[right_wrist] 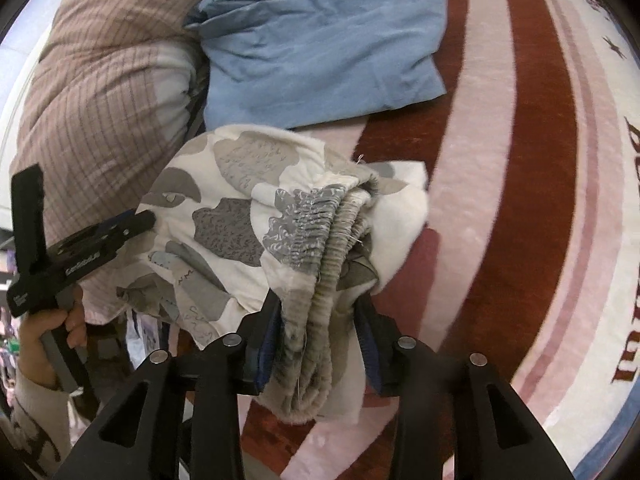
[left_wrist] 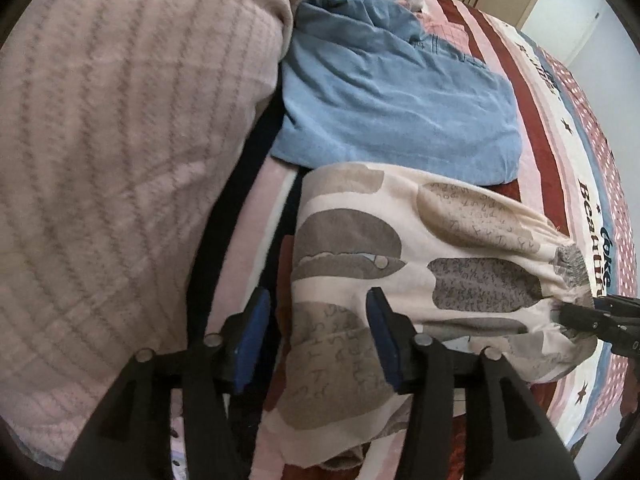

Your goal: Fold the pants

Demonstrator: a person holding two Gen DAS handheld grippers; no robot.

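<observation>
The patterned pants (left_wrist: pixel 420 264), folded into a compact bundle, lie on the striped bed blanket (right_wrist: pixel 500 160), just in front of folded blue jeans (left_wrist: pixel 392 96) and beside a pink quilt (left_wrist: pixel 120 140). Your left tongs (left_wrist: pixel 316 340) stand apart, straddling the bundle's near edge without pressing it. Your right tongs (right_wrist: pixel 320 340) also stand apart, the gathered waistband (right_wrist: pixel 320 240) loose between them.
</observation>
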